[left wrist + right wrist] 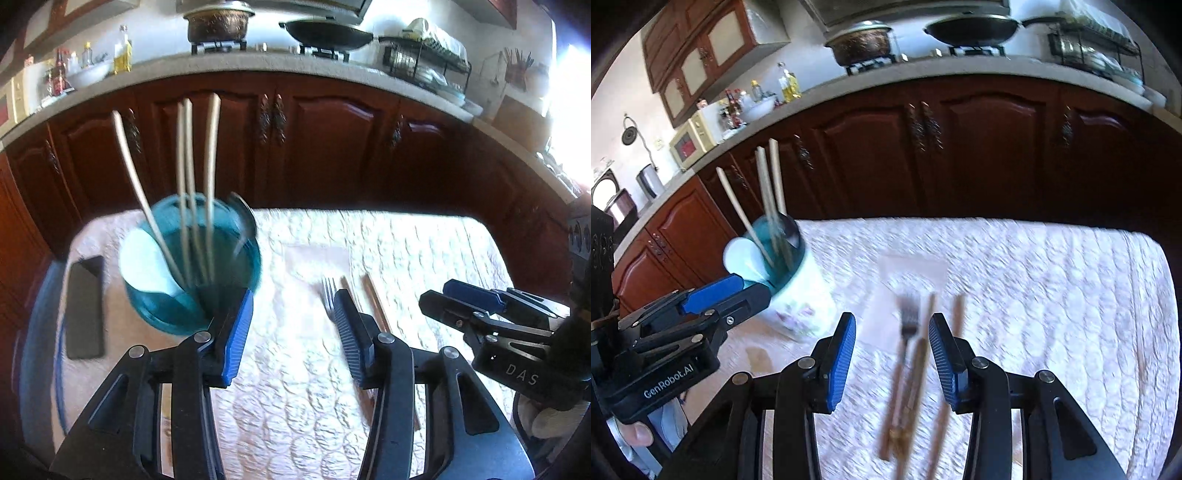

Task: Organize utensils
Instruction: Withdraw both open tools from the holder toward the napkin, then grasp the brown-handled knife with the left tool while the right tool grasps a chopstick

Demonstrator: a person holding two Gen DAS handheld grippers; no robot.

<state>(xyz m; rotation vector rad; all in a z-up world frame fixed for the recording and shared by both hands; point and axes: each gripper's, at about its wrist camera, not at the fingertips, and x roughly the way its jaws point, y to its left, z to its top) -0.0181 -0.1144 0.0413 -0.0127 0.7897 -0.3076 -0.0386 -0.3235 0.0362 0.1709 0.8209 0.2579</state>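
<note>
White lettering reads "GenRobot.AI" on the black body of the left gripper (738, 291) as seen from the right wrist view; "DAS" is printed on the black body of the right gripper (448, 299) as seen from the left wrist view; no other writing is legible.

The left gripper (293, 325) hovers low over the white quilted tablecloth (406, 251), its blue ribbed pads (236, 332) spread wide with nothing between them; its left pad sits just beside the near rim of the teal-rimmed white floral utensil holder (801, 295). The right gripper (892, 354) points forward over the cloth, jaws likewise apart and empty, a bare thumb visible under the left tool at the lower left of the right wrist view.

The holder stands at the left of the table, leaning in both views, and carries four pale wooden chopsticks (188, 177) upright plus a white spoon (147, 266) against its left wall. A metal fork with a wooden handle (907, 332) and brown wooden chopsticks (955, 332) lie on the cloth, lengthwise, near the table's middle, between and just right of the right gripper's pads, blurred. A dark flat phone (85, 306) lies left of the holder.
</note>
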